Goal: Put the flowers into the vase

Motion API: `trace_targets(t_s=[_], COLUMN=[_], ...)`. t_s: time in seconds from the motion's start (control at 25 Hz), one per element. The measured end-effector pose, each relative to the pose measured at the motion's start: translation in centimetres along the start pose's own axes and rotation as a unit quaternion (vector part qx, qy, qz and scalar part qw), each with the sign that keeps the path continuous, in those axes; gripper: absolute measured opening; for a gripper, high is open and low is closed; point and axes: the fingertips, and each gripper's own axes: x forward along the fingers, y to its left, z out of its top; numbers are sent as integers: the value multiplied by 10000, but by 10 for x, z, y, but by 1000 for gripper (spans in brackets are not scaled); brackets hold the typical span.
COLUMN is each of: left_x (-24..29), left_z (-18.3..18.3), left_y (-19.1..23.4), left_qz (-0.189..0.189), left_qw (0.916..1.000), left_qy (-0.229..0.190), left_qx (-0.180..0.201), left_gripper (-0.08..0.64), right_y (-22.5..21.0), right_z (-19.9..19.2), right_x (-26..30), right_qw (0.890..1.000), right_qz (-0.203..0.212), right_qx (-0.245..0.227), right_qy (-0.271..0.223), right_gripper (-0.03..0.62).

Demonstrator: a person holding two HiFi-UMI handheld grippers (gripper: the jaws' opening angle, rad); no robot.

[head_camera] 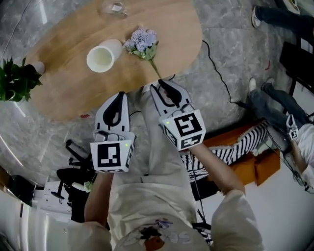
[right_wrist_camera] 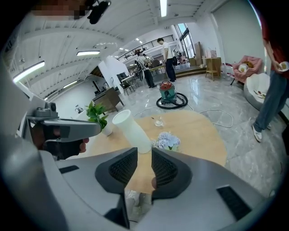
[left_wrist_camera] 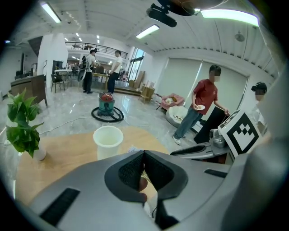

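Note:
A white vase (head_camera: 104, 55) stands upright on the round wooden table (head_camera: 64, 93), its mouth open. Right of it lies a bunch of pale purple flowers (head_camera: 142, 41), the green stem pointing toward the table's near edge. My right gripper (head_camera: 164, 84) hovers at that edge, just short of the stem's end, open with nothing between its pads. My left gripper (head_camera: 119, 95) is beside it at the near edge, shut and empty. In the right gripper view the vase (right_wrist_camera: 131, 128) and flowers (right_wrist_camera: 166, 140) lie ahead of the right gripper (right_wrist_camera: 144, 155). The left gripper (left_wrist_camera: 144, 153) faces the vase (left_wrist_camera: 108, 140).
A potted green plant (head_camera: 14, 78) sits at the table's left rim and a clear glass (head_camera: 114, 8) at its far side. A black cable (head_camera: 221, 78) runs over the marble floor to the right. People stand around the room (left_wrist_camera: 205, 101); a vacuum cleaner (left_wrist_camera: 107, 106) is behind the table.

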Motion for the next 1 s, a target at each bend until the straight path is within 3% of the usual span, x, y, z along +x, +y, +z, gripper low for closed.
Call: trace_targets(t_s=[0.48,1.0], left_x=[33,66], left_z=[-33,-64], left_y=[7,24], left_qz=[-54,4], left_qw=[9999,9997], left_qy=[45,160], left_qx=[-142,-175], left_gripper=[9,9], right_y=[-24,-56], right_z=[-35,-69], right_x=[48,105], right_qw=[9992,9963], right_qz=[-156,-417], right_qx=[-78,151], right_qy=[363,738], right_gripper=[100,117])
